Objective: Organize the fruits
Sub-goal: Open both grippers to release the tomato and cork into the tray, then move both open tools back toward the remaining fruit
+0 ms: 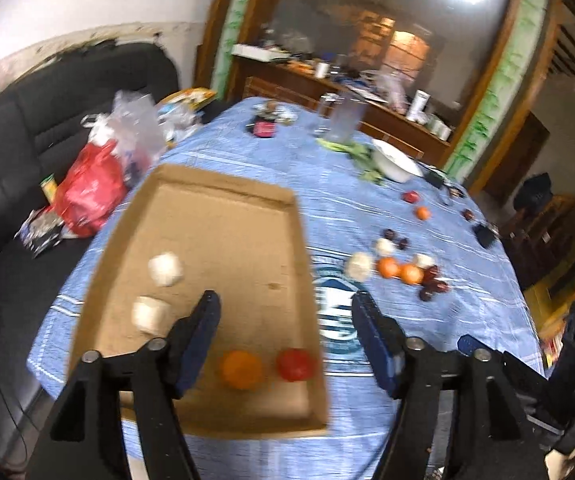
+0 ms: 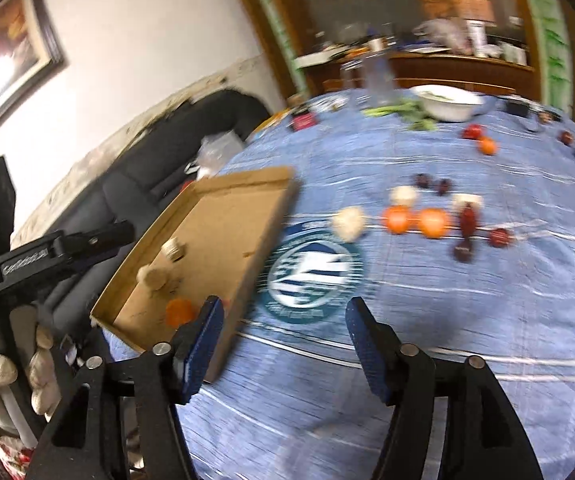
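Observation:
A shallow cardboard tray point(image 1: 223, 196) point(image 2: 247, 184) lies on the blue tablecloth. In it are two white fruits point(image 1: 166, 268), an orange point(image 1: 241, 369) and a red fruit point(image 1: 296, 364). Loose on the cloth to the right lie white fruits point(image 1: 359, 266) point(image 2: 349, 222), two oranges point(image 1: 400, 270) point(image 2: 415, 220) and several dark red plums point(image 1: 433, 282) point(image 2: 469, 224). Farther back are a red fruit point(image 1: 410, 197) and an orange point(image 1: 422, 212). My left gripper point(image 1: 285, 340) is open and empty above the tray's near right part. My right gripper point(image 2: 285, 344) is open and empty over the cloth.
A white bowl point(image 1: 395, 160) point(image 2: 447, 102) with greens and a clear jug point(image 1: 341, 116) stand at the table's far side. A black sofa point(image 1: 27, 128) with red and clear bags point(image 1: 91, 192) is to the left. The left gripper's body point(image 2: 47, 256) shows at the right wrist view's left edge.

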A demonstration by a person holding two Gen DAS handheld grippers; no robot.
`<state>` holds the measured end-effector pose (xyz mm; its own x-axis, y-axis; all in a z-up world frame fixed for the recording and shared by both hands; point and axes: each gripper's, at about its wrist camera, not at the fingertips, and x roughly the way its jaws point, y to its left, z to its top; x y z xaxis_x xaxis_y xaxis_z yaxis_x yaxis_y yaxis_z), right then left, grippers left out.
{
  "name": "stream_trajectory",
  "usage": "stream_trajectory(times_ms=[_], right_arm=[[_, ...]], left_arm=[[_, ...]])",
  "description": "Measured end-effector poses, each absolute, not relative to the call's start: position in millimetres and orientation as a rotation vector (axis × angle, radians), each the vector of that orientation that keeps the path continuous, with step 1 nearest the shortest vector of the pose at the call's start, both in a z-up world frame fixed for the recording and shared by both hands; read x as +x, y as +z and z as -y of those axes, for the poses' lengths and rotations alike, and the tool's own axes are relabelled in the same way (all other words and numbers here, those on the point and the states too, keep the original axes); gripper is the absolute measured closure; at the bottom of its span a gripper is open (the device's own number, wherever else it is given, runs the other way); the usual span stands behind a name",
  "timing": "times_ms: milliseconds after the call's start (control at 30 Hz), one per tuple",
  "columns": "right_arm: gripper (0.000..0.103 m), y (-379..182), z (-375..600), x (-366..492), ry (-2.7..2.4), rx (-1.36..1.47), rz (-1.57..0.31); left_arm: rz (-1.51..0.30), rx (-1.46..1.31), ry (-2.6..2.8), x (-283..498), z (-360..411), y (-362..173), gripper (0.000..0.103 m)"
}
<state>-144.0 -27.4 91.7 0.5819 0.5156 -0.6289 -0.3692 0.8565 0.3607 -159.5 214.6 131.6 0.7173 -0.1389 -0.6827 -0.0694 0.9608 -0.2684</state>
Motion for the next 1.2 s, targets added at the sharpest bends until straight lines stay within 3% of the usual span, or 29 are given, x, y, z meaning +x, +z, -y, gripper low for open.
stream_trajectory(times_ms=[433,800,900,1200], right_arm=[[0.028,49,157,-130,0.282,0.436,-0.857],[0.028,54,130,-70,0.301,0.268,-0.881],[0.034,56,113,-49,0.314,0.177,-0.871],[0.036,38,80,4,0.312,0.038,-0.895]], left_arm=[[-0.898,-0.126,-0.194,-133,-115,94,0.031],[-0.979,-0.033,-0.168,-46,-84,63,0.031],[-1.004,-0.003,-0.144,-27,-82,56,0.031],[-1.106,0.031,-0.103,14,-80,24,0.032]])
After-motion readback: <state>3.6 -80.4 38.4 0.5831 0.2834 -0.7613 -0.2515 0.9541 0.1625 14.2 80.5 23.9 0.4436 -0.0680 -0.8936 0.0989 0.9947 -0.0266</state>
